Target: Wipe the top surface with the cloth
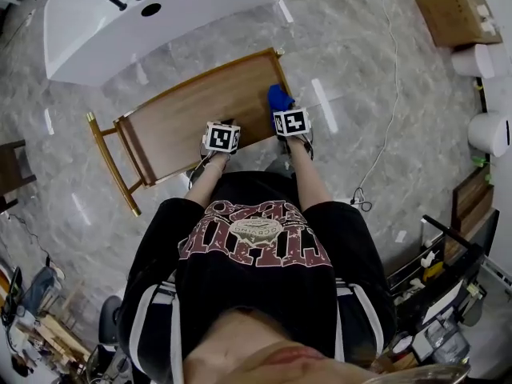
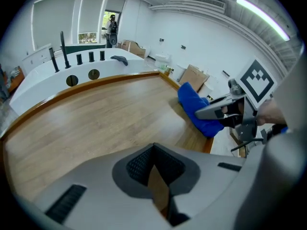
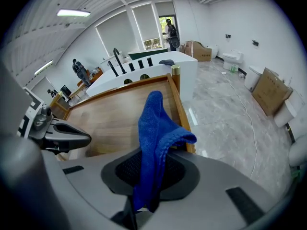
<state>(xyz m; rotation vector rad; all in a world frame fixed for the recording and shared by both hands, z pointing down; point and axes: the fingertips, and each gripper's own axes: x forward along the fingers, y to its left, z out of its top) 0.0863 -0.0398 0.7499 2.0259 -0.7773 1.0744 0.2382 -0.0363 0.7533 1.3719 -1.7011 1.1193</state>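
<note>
A blue cloth is pinched in my right gripper, which is shut on it; the cloth's free end rises over the wooden table top near its right edge. From above, the cloth lies at the table's near right corner, just ahead of the right gripper. My left gripper hovers over the near edge of the table top. Its jaws are shut with nothing in them. The left gripper view shows the cloth and the right gripper to the right.
A white bathtub with black fittings stands right behind the table. A cardboard box and white fixtures sit at the right, with a cable across the marble floor. Shelving is at the lower right. People stand far off.
</note>
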